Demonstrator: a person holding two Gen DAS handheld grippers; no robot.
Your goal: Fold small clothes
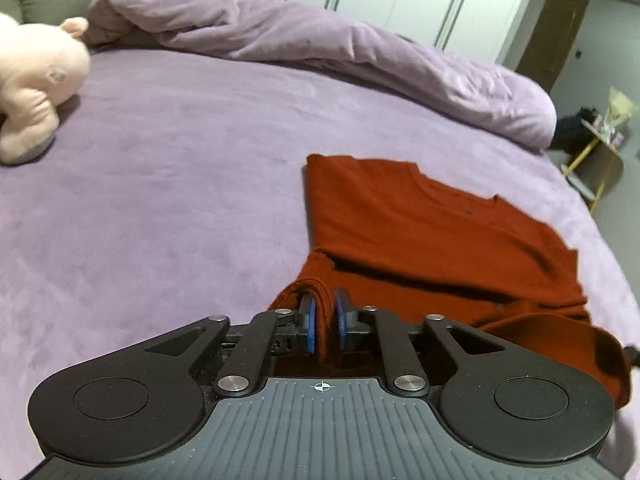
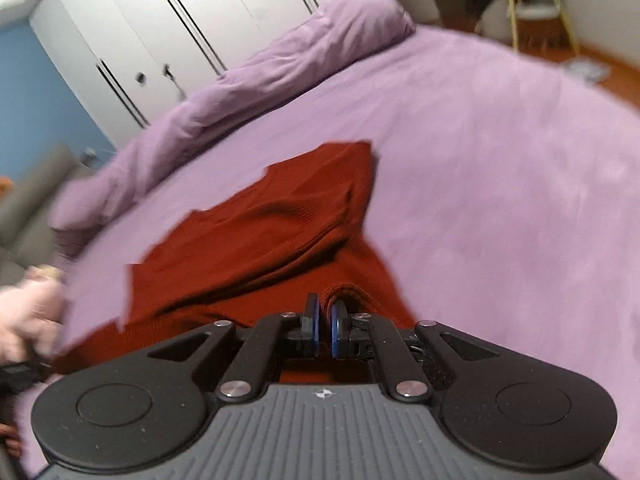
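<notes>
Red shirt (image 1: 432, 220) lies on the purple bed (image 1: 180, 200); left gripper (image 1: 325, 324) and right gripper (image 2: 325, 322) jaws each pinch its hem.

The left claw (image 1: 325, 326), black with blue pads, pinches a bunched edge of the dark red knitted sweater (image 1: 420, 232). The rest of the sweater lies spread on the bed with the soft purple cover (image 1: 168, 208). A pale pink plush toy (image 1: 36, 88) lies far off by the rolled purple blanket (image 1: 320, 48).
</notes>
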